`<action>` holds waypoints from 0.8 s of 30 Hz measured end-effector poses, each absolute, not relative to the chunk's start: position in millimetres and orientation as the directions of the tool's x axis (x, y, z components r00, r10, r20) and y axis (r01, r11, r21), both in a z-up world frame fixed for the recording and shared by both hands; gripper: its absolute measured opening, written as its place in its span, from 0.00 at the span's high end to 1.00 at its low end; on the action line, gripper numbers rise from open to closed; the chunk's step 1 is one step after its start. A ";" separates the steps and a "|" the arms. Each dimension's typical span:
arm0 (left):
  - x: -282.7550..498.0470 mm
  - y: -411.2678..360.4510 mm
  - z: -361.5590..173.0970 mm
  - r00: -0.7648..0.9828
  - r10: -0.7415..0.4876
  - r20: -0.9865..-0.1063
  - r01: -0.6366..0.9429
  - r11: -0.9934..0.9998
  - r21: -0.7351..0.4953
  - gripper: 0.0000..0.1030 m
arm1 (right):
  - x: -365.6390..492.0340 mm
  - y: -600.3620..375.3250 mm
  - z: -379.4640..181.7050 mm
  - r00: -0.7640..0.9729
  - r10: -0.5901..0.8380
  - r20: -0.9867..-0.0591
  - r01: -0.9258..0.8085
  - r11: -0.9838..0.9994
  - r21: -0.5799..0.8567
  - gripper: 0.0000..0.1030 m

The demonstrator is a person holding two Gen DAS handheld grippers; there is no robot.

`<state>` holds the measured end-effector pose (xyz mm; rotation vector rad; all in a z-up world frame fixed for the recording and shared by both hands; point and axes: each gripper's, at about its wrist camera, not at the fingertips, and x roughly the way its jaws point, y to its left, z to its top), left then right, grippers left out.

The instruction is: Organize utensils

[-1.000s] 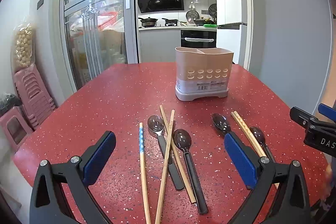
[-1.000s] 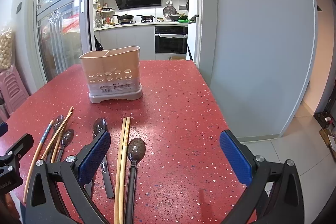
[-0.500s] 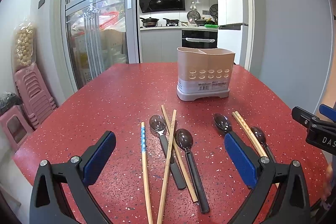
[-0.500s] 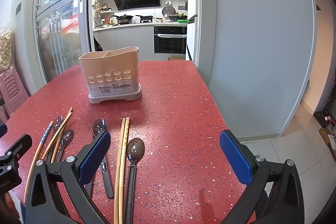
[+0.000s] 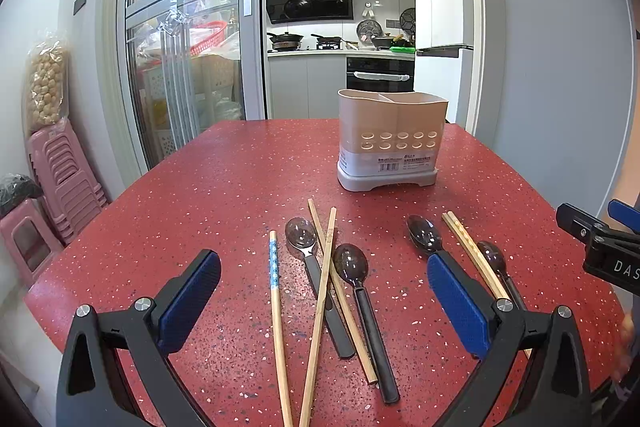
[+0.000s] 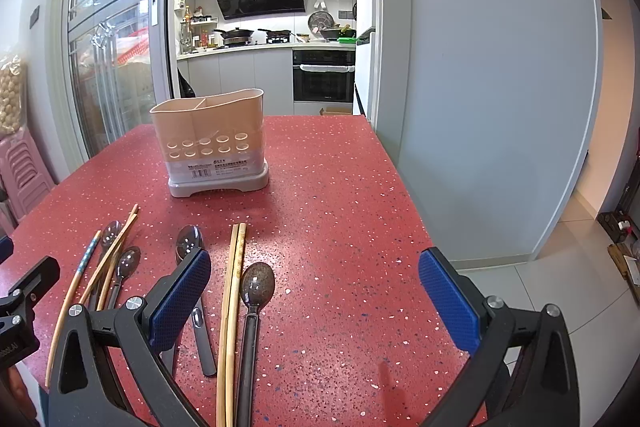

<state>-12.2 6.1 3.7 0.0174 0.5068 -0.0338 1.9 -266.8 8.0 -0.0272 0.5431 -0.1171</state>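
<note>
A beige utensil holder (image 5: 390, 139) with two compartments stands empty at the far middle of the red table (image 5: 224, 195); it also shows in the right wrist view (image 6: 212, 147). Dark spoons (image 5: 354, 267) and wooden chopsticks (image 5: 320, 291) lie scattered before it, one chopstick with a blue tip (image 5: 274, 263). A chopstick pair (image 6: 234, 287) and a spoon (image 6: 256, 291) lie in front of my right gripper. My left gripper (image 5: 324, 303) is open and empty above the left utensils. My right gripper (image 6: 316, 299) is open and empty, over the table's right part.
The table's right edge (image 6: 416, 227) drops to a tiled floor beside a grey wall. Pink stools (image 5: 52, 187) are stacked left of the table. Glass sliding doors and a kitchen lie behind.
Both views have drifted very slightly; the utensils and holder have not moved. Both grippers stay open.
</note>
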 end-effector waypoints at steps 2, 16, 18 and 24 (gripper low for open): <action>-12.3 5.7 3.6 0.874 -0.027 -0.485 0.036 0.999 0.009 0.00 | 1.8 -267.0 8.2 0.849 -0.119 -0.514 0.105 0.993 -0.057 0.00; -12.1 5.1 3.2 0.875 -0.028 -0.483 0.035 0.999 0.007 0.00 | 1.8 -268.0 8.3 0.849 -0.120 -0.514 0.106 0.993 -0.056 0.00; -12.3 5.1 3.2 0.877 -0.027 -0.480 0.034 0.999 0.006 0.00 | 1.8 -267.6 8.3 0.850 -0.120 -0.513 0.107 0.993 -0.056 0.00; -11.6 5.1 1.1 0.874 -0.028 -0.486 0.032 0.999 0.000 0.00 | 2.0 -268.4 6.4 0.849 -0.122 -0.515 0.109 0.992 -0.056 0.00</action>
